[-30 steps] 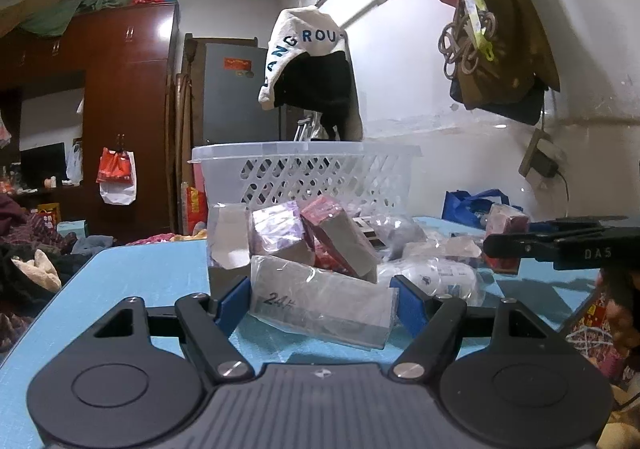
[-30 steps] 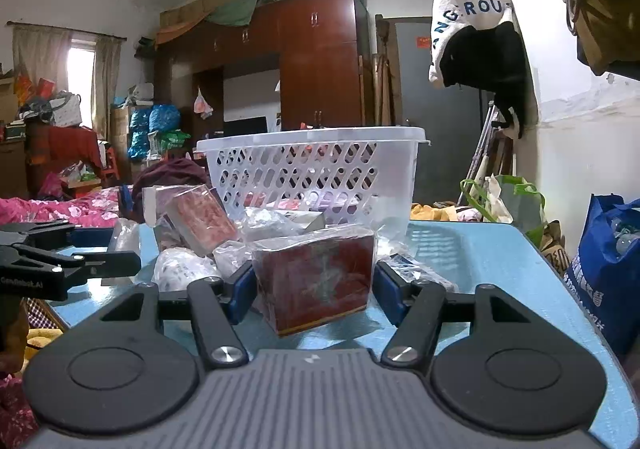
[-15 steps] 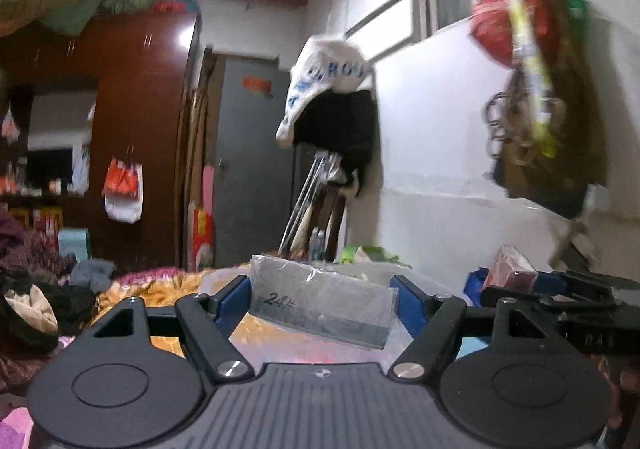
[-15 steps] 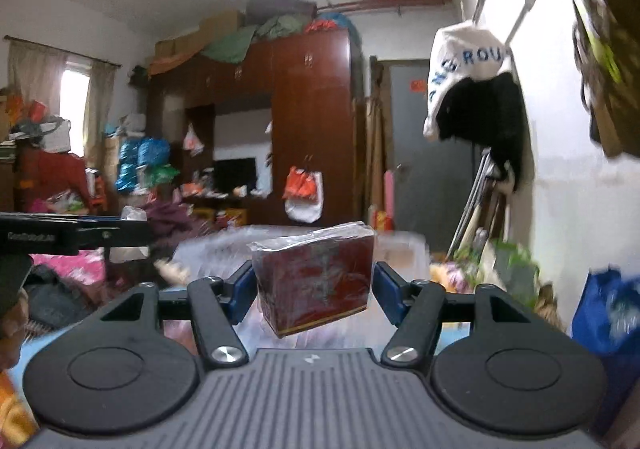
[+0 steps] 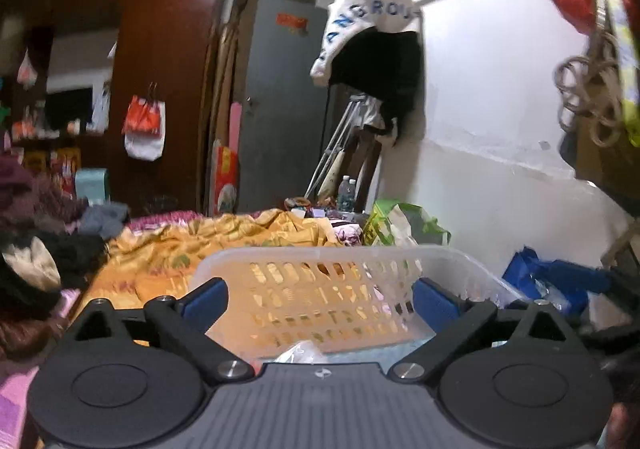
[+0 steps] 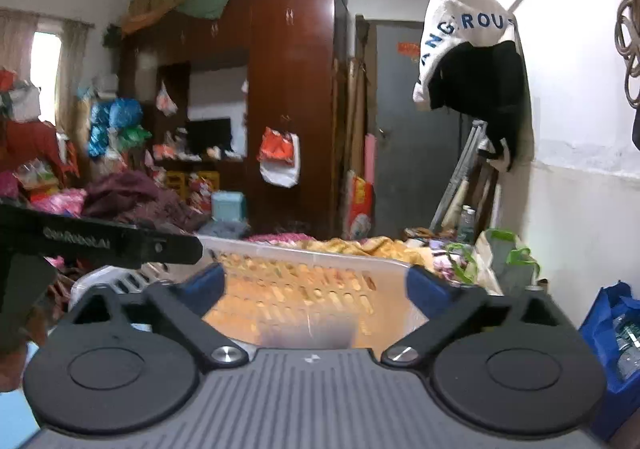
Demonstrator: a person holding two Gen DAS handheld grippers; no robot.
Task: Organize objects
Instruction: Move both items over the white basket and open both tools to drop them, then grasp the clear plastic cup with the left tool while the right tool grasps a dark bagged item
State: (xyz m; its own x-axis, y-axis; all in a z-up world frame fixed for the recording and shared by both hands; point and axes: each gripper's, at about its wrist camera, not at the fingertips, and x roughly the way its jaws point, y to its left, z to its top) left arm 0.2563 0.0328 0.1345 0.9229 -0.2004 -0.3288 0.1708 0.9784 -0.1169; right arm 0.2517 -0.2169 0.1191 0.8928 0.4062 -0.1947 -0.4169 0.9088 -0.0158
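Note:
A white perforated plastic basket [image 5: 320,255] lies right below and ahead of both grippers. My left gripper [image 5: 319,301] hangs over it, its jaws opening wide, nothing pressed between the blue pads [image 5: 204,301]. A bit of clear-wrapped packet [image 5: 302,353] shows low in the basket, just above the gripper body. My right gripper [image 6: 315,286] is also over the basket [image 6: 312,263], jaws opening, with no grip. A blurred greyish shape [image 6: 308,331] sits below its pads, inside the basket. The left gripper's finger [image 6: 100,245] juts in from the left of the right wrist view.
Behind the basket lies a yellow-orange cloth [image 5: 200,249] and piled clothes. A green bag [image 5: 400,221] and a blue bag [image 6: 616,329] stand by the white wall on the right. A white and black garment [image 5: 372,29] hangs above; a dark wardrobe [image 6: 292,89] stands behind.
Both grippers rose from the blue table to above the basket. The left let go of its clear-wrapped packet and the right its red box; both sets of jaws now stand wide.

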